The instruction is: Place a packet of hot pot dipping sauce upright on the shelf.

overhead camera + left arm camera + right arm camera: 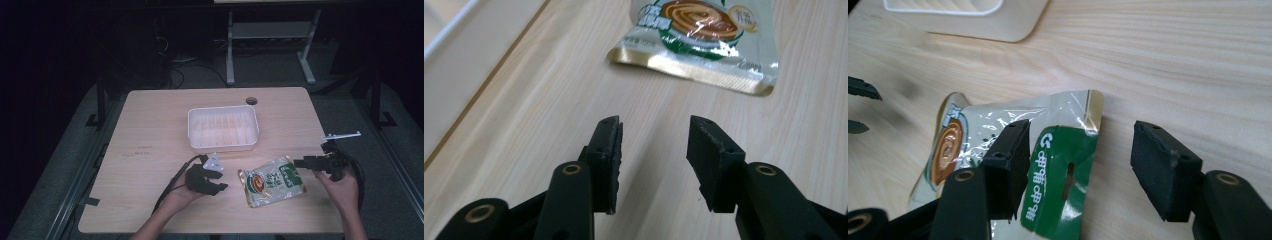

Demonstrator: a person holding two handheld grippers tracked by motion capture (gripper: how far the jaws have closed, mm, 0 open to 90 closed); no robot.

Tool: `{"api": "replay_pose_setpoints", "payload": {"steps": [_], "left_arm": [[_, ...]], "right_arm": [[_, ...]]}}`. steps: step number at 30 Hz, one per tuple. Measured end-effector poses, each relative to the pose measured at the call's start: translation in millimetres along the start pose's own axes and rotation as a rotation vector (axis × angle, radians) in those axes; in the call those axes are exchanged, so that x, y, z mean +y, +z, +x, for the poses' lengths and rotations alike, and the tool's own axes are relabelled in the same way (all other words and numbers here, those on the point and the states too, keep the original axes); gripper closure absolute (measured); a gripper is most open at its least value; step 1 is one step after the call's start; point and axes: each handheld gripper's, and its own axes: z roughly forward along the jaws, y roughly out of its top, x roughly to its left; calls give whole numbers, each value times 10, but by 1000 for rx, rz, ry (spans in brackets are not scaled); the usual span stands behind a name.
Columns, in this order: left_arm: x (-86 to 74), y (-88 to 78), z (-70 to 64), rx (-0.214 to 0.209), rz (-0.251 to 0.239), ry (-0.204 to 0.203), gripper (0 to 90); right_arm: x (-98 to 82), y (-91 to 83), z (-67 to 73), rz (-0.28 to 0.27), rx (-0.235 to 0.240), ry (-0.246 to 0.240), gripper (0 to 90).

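The packet (272,181) lies flat on the table (150,145), just in front of the white tray (223,128), toward the person's side. It is a shiny food packet with a green top strip and a picture of noodles.

The right gripper (306,162) reaches in from the right of the packet. Its jaws stand apart over the green strip (1058,175), one on each side of the packet's top corner, and they press on nothing. I judge it is set there to take the packet by this edge.

The left gripper (216,181) rests to the left of the packet and points toward it. Its jaws are narrowed but free, with only bare wood between them.

The tray is empty, probably the place for the packet.

The table is pale wood with a small cable hole behind the tray. The room around it is dark, with a grey floor and a metal frame behind the table.
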Motion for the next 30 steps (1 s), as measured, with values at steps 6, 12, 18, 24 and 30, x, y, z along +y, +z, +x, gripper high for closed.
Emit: {"api": "replay_pose_setpoints", "payload": {"steps": [6, 12, 18, 24, 30], "left_arm": [[218, 186, -52, -30, 20, 15, 596], [435, 394, -175, -50, 32, 47, 607], [516, 540, -235, -67, 40, 49, 613], [516, 624, -261, -58, 78, 60, 617], [515, 642, -264, -49, 83, 67, 619]], "right_arm": [[84, 121, -11, 51, 6, 4, 403], [48, 218, -29, 122, 7, 18, 409], [8, 297, -26, 170, 7, 20, 457], [-7, 366, 13, 208, 24, -3, 519], [-18, 396, 59, 225, 23, -15, 554]]}}
